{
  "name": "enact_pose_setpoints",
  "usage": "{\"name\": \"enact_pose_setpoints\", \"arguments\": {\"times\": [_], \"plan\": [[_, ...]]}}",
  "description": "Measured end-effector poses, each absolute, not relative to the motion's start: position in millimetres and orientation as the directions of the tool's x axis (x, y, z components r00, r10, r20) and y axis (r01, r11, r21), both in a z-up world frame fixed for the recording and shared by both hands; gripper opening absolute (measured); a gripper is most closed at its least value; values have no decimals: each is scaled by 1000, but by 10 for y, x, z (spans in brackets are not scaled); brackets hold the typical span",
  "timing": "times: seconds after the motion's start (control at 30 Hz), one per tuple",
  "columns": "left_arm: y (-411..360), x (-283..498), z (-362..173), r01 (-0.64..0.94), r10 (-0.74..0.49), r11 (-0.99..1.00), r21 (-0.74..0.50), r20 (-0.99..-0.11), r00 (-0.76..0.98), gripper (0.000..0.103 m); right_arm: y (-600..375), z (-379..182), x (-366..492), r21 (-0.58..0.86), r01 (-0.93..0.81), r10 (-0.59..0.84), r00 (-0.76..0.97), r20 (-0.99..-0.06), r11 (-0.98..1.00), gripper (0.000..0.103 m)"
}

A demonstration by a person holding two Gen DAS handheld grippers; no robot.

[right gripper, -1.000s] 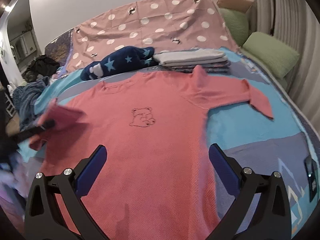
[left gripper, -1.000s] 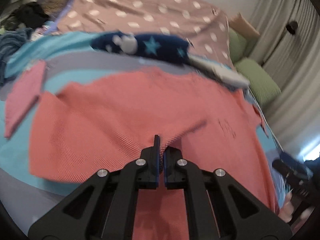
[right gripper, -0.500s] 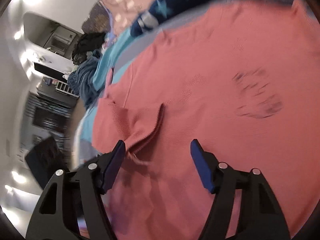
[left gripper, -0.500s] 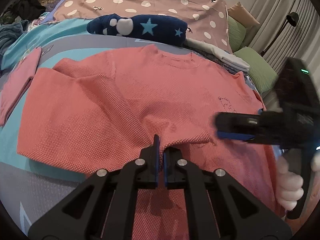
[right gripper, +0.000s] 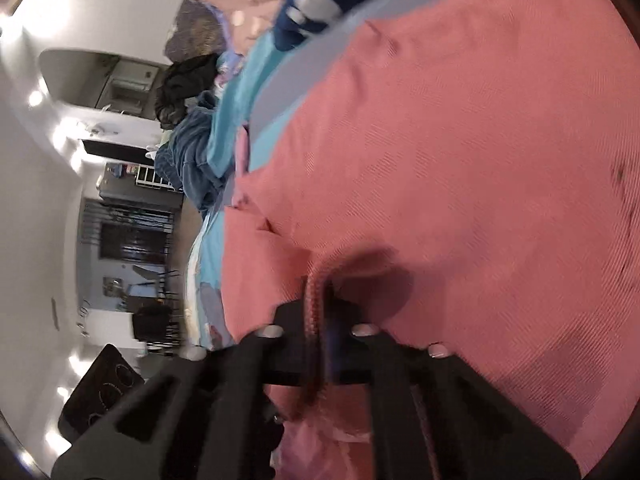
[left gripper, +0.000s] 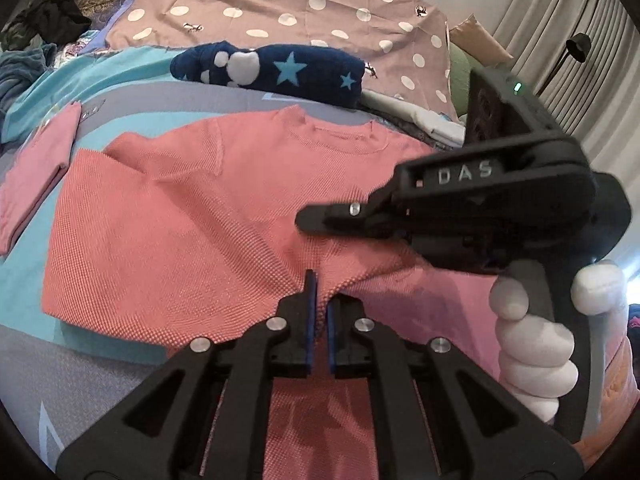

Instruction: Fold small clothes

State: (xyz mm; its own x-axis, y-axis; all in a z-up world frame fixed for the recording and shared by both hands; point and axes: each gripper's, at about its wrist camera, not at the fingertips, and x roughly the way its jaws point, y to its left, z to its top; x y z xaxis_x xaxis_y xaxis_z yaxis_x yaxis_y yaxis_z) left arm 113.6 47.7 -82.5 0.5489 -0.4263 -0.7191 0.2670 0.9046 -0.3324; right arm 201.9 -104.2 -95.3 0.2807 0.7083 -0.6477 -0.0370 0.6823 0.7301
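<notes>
Both tongs clamp coral shirt (left gripper: pixel 168 236) | left tongs (left gripper: pixel 319 312) | right tongs (right gripper: pixel 320 312) | left view only: navy star bundle (left gripper: pixel 276 72)

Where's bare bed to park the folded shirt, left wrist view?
Free: grey-teal bedspread in front of the coral shirt's near-left edge, and the strip between its collar and the navy star garment. Crowded: folded pink piece at left, folded stack and right gripper at right.

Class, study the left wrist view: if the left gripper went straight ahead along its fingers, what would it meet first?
The left gripper, shut on a fold of the coral shirt, would first meet more of that shirt. The right gripper looks higher, probably above that line, though depth is unclear.
</notes>
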Motion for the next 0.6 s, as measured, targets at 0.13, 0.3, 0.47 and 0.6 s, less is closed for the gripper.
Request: {"name": "enact_pose_setpoints", "arguments": {"times": [0.13,0.3,0.47,0.6], "plan": [[501,1083,-694,261,-402,916,-306,-687,605,41,-1087,-420,1917,607,-198,625,429,-652,770,5],[740,961,-592,190,-289,957,-218,-668,685,61,-1418,-87,1893,493,-222,524,555,-646,841,5],[1142,954,-765,71,-200,976,-207,-712,673,63,-1924,-172,1885,465,-139,445,613,-653,874,5],[1338,996,-970,2,-136,985,-175,-759,637,63,-2206,-316,1887,467,-54,391,636,-666,883,5]]}}
